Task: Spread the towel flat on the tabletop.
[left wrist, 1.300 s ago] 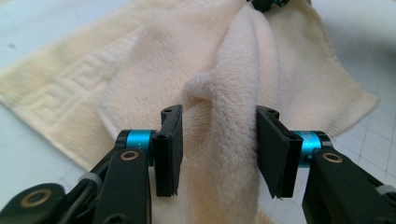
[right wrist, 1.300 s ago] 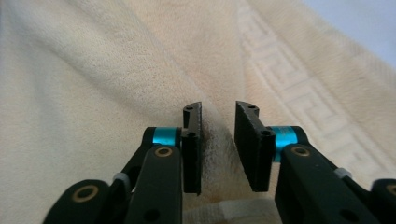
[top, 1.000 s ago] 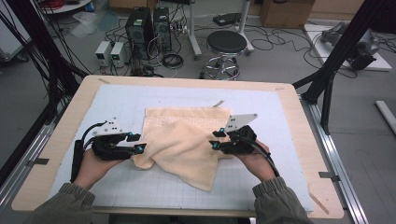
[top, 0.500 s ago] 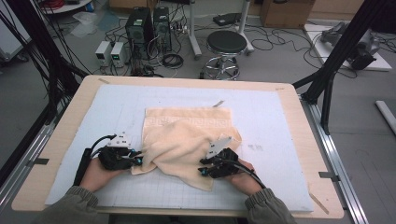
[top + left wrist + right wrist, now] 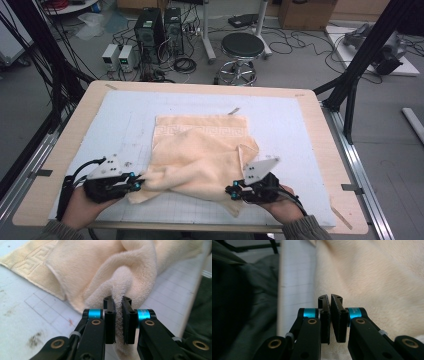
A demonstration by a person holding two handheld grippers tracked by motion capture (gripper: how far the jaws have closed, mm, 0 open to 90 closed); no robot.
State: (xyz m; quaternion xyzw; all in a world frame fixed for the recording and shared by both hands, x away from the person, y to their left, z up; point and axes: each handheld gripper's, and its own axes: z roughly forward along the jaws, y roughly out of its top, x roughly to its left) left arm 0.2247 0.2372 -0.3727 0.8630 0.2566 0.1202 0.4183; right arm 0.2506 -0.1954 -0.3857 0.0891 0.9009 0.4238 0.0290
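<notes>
At lower left of the high view, the left gripper (image 5: 136,184) has just been closing and now pinches a fold of the cream towel (image 5: 200,155), which lies rumpled mid-frame on the gridded mat (image 5: 300,135). Lower right, the right gripper (image 5: 231,192) has closed on the towel's edge.

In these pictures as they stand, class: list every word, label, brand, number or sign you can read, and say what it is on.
No text can be read.
Right gripper: small print on its blue band, too blurred to read.
Towel: a woven key-pattern border, no letters.
Two grey boxes on the floor: lit displays, too small to read.
</notes>
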